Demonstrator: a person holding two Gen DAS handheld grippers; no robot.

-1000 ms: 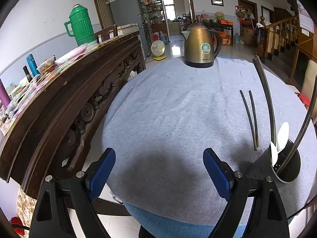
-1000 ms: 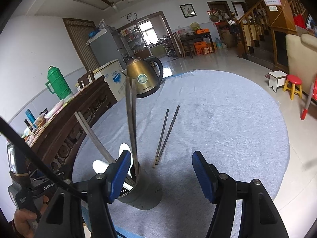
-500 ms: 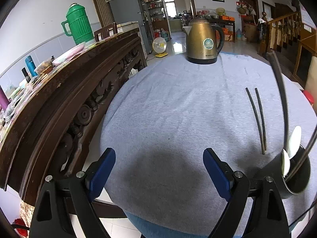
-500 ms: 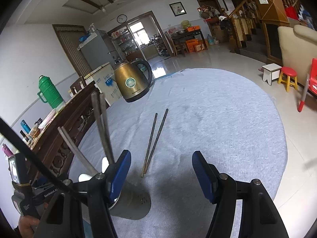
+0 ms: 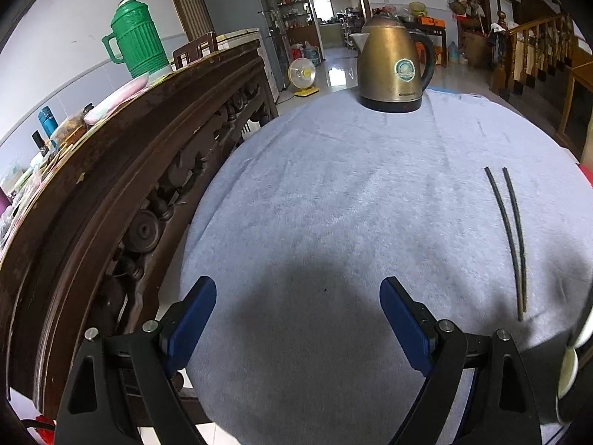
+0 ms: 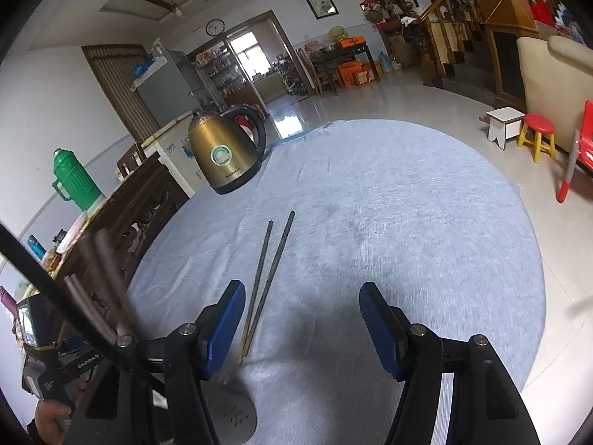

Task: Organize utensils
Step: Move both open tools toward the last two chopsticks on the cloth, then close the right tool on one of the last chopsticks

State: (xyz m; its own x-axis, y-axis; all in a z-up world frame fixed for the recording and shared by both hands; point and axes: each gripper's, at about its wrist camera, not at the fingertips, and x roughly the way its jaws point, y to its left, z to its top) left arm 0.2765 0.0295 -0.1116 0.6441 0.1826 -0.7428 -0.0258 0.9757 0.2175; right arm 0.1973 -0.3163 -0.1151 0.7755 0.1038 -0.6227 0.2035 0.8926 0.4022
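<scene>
Two tongs hung apart over the table [image 5: 333, 193], gripping nothing: left tongs [image 5: 298, 319], then right tongs [image 6: 302, 319]. A chopstick pair [image 6: 268, 278] lay just beside the right tongs' left finger; what seemed a utensil holder [image 6: 233, 413] sat below, mostly hidden.

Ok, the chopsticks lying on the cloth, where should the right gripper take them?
Probably from above, at the near ends of the chopsticks, beside the open right gripper. There the pair almost touch; farther out they splay. Set the jaws across the sticks so both are pinched together.
</scene>
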